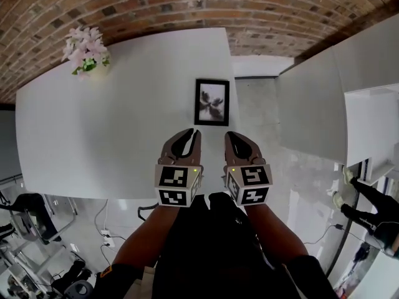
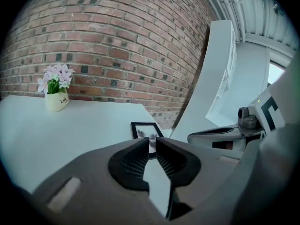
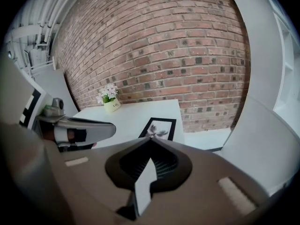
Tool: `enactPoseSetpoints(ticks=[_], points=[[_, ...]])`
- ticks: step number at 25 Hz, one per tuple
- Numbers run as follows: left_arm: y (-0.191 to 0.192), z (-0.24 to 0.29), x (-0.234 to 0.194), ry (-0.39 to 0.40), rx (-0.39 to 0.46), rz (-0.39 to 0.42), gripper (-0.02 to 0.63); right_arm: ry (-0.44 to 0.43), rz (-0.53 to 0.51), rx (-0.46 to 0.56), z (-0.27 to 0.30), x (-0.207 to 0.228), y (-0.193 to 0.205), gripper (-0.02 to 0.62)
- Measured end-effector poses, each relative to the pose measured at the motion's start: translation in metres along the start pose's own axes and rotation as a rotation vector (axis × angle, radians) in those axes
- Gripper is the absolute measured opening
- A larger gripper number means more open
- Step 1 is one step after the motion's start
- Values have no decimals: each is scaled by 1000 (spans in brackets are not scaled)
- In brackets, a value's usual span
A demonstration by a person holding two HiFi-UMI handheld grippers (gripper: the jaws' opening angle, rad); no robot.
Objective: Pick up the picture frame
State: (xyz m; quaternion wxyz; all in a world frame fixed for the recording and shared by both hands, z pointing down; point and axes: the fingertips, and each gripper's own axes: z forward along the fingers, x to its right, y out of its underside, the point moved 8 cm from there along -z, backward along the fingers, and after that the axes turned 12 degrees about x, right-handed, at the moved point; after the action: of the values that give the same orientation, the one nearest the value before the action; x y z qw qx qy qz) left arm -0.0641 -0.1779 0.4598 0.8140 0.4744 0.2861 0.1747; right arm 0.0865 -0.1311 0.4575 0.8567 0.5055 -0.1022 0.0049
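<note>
Studio: brick wall, white table

The table is white, the frame black round a grey-and-white print. The wall is red-brown brick with pale mortar. The flowers are pink and white, the pot cream. The left gripper and right gripper are grey-brown, their markers black-and-white squares.

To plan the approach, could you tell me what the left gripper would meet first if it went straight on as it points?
Most likely the picture frame, at its near edge; depth is unclear, so it could touch the bare white table just short of it.
</note>
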Motion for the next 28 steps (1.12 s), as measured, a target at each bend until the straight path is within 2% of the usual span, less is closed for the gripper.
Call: enactPoseSetpoints(ticks=[4, 6, 28], points=[[4, 12, -10, -4, -21, -11, 55, 12, 15, -18, 13, 3, 3, 3], [6, 18, -14, -5, -33, -14, 57, 16, 29, -26, 19, 6, 5, 41], [30, 73, -35, 5, -162, -25, 101, 68, 93, -114, 67, 38, 28, 78]])
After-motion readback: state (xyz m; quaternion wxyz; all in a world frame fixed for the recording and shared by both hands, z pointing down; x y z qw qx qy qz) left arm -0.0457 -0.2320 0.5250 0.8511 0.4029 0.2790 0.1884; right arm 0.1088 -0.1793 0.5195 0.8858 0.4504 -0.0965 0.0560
